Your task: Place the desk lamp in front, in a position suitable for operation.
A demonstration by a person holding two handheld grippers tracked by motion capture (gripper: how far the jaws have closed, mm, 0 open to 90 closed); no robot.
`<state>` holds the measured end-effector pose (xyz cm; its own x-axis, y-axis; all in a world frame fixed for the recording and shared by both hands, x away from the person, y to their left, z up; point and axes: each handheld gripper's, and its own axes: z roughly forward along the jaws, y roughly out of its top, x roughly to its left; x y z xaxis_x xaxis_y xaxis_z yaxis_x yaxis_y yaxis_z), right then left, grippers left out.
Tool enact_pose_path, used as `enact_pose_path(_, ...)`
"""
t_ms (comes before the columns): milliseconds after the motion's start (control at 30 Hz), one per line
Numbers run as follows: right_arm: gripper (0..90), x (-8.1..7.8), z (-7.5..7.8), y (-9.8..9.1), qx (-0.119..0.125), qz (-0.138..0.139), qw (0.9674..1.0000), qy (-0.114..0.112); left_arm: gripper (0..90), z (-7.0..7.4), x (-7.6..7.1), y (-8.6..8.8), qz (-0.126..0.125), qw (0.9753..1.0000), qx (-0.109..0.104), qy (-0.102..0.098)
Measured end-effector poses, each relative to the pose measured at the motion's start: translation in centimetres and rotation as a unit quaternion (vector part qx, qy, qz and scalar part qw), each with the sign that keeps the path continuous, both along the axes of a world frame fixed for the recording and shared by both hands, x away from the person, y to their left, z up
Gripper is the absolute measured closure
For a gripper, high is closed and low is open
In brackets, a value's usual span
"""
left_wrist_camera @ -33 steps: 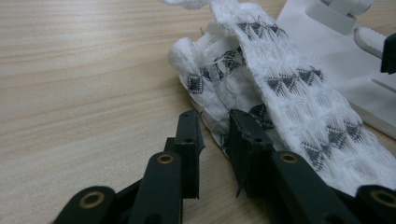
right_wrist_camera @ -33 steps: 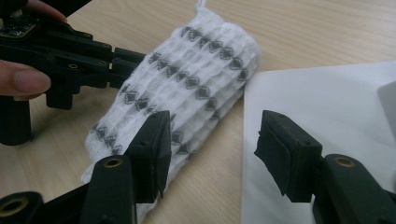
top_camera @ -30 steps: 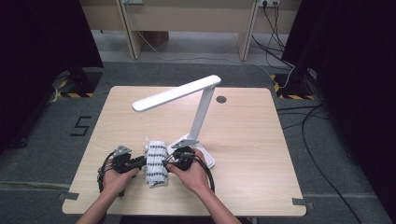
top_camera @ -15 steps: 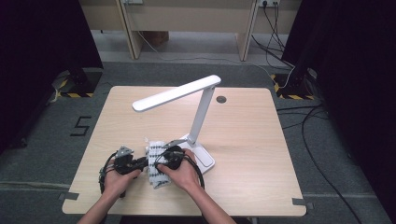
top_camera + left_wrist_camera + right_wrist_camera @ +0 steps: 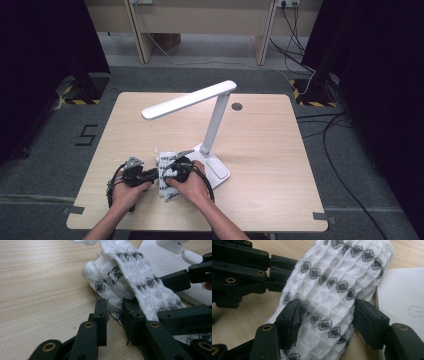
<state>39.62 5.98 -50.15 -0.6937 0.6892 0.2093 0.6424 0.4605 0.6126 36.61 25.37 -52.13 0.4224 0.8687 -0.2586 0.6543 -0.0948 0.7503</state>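
On the pale wooden worktop [image 5: 260,150], a white waffle-weave cloth with dark grey diamond motifs [image 5: 165,175] lies bunched near the front edge, at about 7 o'clock from the worktop's centre and just beside the flat base of a white folding desk lamp [image 5: 212,125], whose long head reaches toward 10 o'clock.

Both forearms come in from the 6 o'clock edge and angle inward, so the hands meet over the cloth. The left hand [image 5: 127,192] grips the left gripper [image 5: 115,317] low and nearly level with the worktop, pointing toward 3 o'clock in the high view; its jaws stand only slightly apart, with a thin fold at the cloth's edge between them, though whether they pinch it cannot be told. The right hand [image 5: 192,185] wraps over the right gripper [image 5: 325,315], pointing toward 9 o'clock, so the two tools face each other. Its jaws are spread wide, one on each side of the cloth's rolled width, their pads [image 5: 294,315] touching or nearly touching the fabric.
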Motion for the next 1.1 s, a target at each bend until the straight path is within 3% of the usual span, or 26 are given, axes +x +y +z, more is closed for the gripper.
enact_pose_path(200, 48.4, -0.4, 0.0, 0.5, -0.034, 0.016, 0.9987, -0.034, 71.9, 0.0, 0.0, 0.0, 0.0, 1.0, -0.005, 0.0)
enact_pose_path(267, 51.5, -0.4, 0.0, 0.6, -0.035, 0.016, 0.9988, -0.032, 70.3, 0.0, 0.0, 0.0, 0.001, 1.0, -0.004, 0.001)
enact_pose_path(300, 58.7, -0.5, 0.1, 0.7, -0.029, 0.018, 0.9991, -0.023, 69.2, 0.0, 0.0, 0.2, 0.006, 1.0, -0.007, 0.002)
enact_pose_path(400, 67.7, -0.3, 0.0, 0.6, -0.018, 0.021, 0.9995, -0.013, 66.1, 0.1, 0.0, 0.4, 0.009, 0.9999, -0.007, 0.003)
enact_pose_path(533, 74.6, -0.1, -0.1, 0.4, 0.003, 0.012, 0.9999, 0.011, 55.9, 0.5, -0.1, 0.9, 0.033, 0.9994, -0.01, -0.009)
enact_pose_path(733, 78.9, 0.1, -0.1, 0.1, 0.017, 0.023, 0.9996, 0.004, 46.9, 1.4, 0.0, 1.3, 0.055, 0.9981, -0.023, -0.019)
enact_pose_path(767, 79.3, 0.0, 0.0, 0.0, 0.019, 0.02, 0.9996, 0.011, 46.5, 1.5, 0.0, 1.3, 0.056, 0.9979, -0.025, -0.021)
enact_pose_path(1100, 80.3, 0.2, 1.3, -1.3, 0.034, 0.007, 0.9994, -0.003, 44.3, 3.2, -0.6, 0.8, 0.045, 0.9973, -0.035, -0.046)
